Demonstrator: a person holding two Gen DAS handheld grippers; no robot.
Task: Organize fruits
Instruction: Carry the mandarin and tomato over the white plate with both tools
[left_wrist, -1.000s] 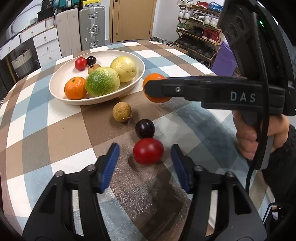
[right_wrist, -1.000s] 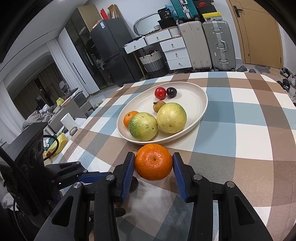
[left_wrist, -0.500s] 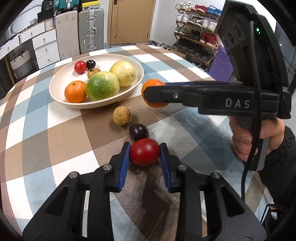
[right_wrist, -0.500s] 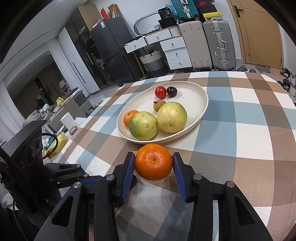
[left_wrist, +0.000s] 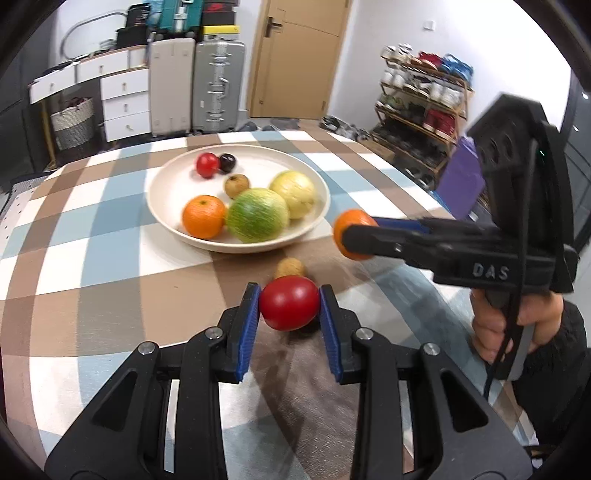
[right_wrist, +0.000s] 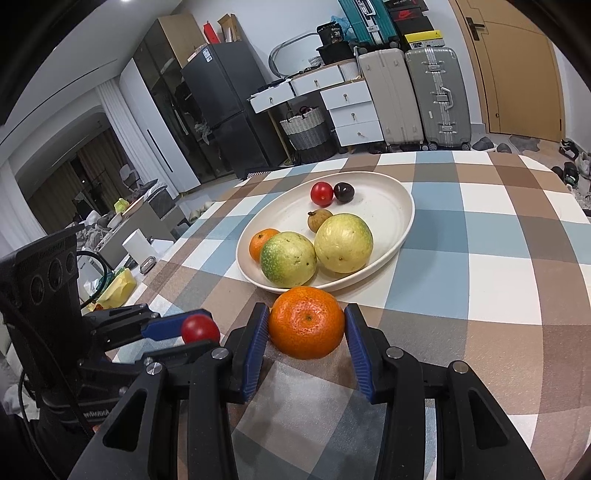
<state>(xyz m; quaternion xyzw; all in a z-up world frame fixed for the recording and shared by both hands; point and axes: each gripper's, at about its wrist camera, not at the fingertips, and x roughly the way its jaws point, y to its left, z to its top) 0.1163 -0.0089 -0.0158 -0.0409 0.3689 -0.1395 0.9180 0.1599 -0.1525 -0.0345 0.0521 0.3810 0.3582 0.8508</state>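
With the left tool (left_wrist: 290, 308) clamped on the red tomato (left_wrist: 289, 302) and the right tool (right_wrist: 306, 326) clamped on the mandarin (right_wrist: 306, 322), both just short of the bowl (right_wrist: 400, 236), each should clear the rim and release over bare bowl floor, not onto fruit.

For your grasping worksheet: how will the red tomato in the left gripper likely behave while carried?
The red tomato looks smooth and glossy, so it may slip between the left gripper pads. It is round, so it would probably roll if released on the table. Its thin skin could bruise under hard squeezing.
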